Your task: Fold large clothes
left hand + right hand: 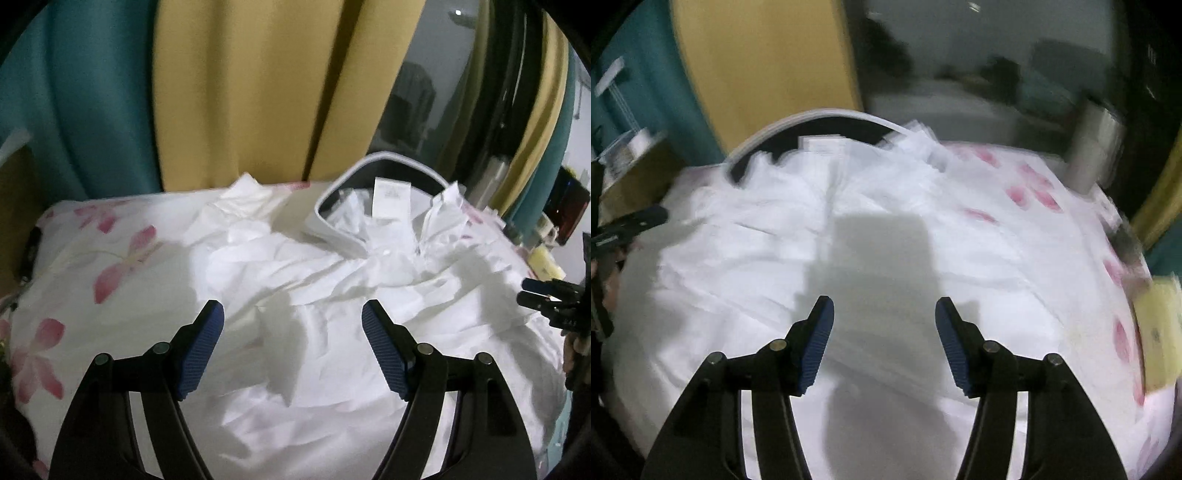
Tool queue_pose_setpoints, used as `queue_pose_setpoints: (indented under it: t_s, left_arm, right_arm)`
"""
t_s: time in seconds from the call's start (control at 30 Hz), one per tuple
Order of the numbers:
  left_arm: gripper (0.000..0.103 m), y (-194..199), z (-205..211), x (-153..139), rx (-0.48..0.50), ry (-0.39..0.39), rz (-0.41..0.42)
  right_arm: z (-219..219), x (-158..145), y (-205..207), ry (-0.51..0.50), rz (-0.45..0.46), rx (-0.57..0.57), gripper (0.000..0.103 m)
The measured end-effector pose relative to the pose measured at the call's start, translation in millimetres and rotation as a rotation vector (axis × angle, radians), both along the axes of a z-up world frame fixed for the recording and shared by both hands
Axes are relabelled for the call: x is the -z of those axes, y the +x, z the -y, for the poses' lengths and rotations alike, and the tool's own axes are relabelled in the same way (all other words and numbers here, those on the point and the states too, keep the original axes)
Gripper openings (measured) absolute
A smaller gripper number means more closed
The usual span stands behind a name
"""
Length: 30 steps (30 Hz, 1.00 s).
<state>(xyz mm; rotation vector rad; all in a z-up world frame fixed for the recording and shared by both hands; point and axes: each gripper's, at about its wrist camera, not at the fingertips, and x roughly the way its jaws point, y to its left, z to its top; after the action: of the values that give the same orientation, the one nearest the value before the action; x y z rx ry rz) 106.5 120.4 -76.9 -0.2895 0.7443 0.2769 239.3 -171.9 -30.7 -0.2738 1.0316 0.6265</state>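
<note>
Lying crumpled on the flowered bedsheet (92, 258), the white shirt (332, 280) sits below both the left gripper (293, 314) and right gripper (884, 310), each spread wide, grasping nothing.

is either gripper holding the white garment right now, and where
Nothing is held. The left gripper and right gripper both stand open above the white garment, pads bare.

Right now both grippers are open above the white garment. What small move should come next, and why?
Probably lower the left gripper onto the crumpled fold of the white garment between its fingers and close on it. Both it and the right gripper hold nothing, and the garment lies wrinkled and unfolded on the flowered sheet.
</note>
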Motion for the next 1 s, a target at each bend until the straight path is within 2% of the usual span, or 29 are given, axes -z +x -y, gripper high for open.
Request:
queue_pose_setpoints:
  t_s: [0.17, 0.2, 0.27, 0.37, 0.43, 0.57, 0.77, 0.9, 1.0]
  left_arm:
    - [0.08, 17.6, 9.3, 35.9, 0.033, -0.025, -0.123]
    - [0.08, 18.2, 11.7, 42.7, 0.04, -0.026, -0.149]
    - [0.08, 12.1, 19.7, 45.5, 0.05, 0.022, -0.156]
    - [0.08, 2.4, 16.3, 41.6, 0.072, 0.0, -0.158]
    - [0.08, -4.0, 7.9, 34.5, 0.063, 0.019, -0.148]
    - [0.08, -5.1, -21.5, 10.7, 0.059, 0.05, -0.1]
    - [0.08, 27.4, -75.9, -14.2, 0.04, 0.082, -0.064]
    - [0.079, 58.1, -106.9, -4.7, 0.058, 0.081, -0.087]
    - [0.069, 81.4, -134.6, 15.3, 0.055, 0.05, -0.151]
  right_arm:
    - [42.6, 28.0, 5.3, -0.08, -0.05, 0.044, 0.057]
    - [46.9, 26.2, -0.6, -0.093, -0.02, 0.024, 0.057]
    - [47.2, 24.5, -7.2, -0.131, -0.006, 0.007, 0.057]
    - [51.5, 21.2, -13.8, -0.149, 0.006, 0.013, 0.057]
    - [56.7, 17.6, -16.2, -0.145, 0.009, 0.029, 0.057]
    - [64.7, 4.5, -21.4, -0.107, 0.035, 0.069, 0.057]
    - [57.5, -14.3, -26.9, -0.046, 0.063, 0.103, 0.057]
    - [48.6, -14.8, -26.0, -0.035, 0.056, 0.104, 0.057]
    - [43.4, -14.3, -26.4, -0.037, 0.047, 0.105, 0.057]
